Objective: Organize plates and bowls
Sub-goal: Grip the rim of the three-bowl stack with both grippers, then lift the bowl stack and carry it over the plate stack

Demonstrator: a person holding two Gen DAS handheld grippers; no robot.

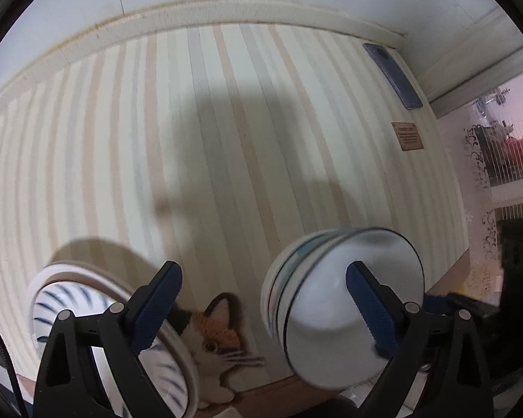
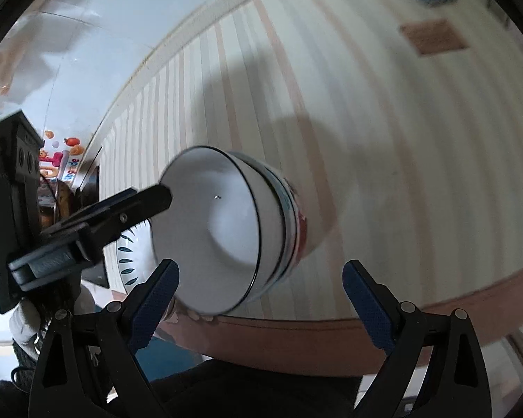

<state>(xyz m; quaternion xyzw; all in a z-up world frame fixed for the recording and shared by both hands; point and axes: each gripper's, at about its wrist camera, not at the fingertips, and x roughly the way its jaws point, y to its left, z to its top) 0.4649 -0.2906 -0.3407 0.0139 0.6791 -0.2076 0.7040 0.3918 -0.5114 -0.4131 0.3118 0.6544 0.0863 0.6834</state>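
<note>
White glazed ceramic is what we are dealing with: a nested stack of bowls (image 2: 219, 223) with thin dark rims, the outer ones banded in blue and red. It sits on the striped tablecloth (image 1: 226, 139), its round mouth turned toward both cameras. Just beside it lies a stack of plates (image 1: 69, 299), shallow and painted with dark blue feather strokes. A calico cat figure (image 1: 212, 334) shows on the cloth between the two stacks.

We judge the step to be the gathering of the bowls, with no grasp made yet. The left gripper (image 1: 263, 266) has its jaws spread wide. One ribbed blue pad lies across the top bowl's mouth, and in the right wrist view its black tip meets the rim. The right gripper (image 2: 261, 263) is spread just as wide, with the stack ahead of its fingers and nothing pinched.

Next, we think, one gripper must close on the rim wall. Glaze is slick and the stack is heavy and loose, so the bite should be deep and the lift level.
</note>
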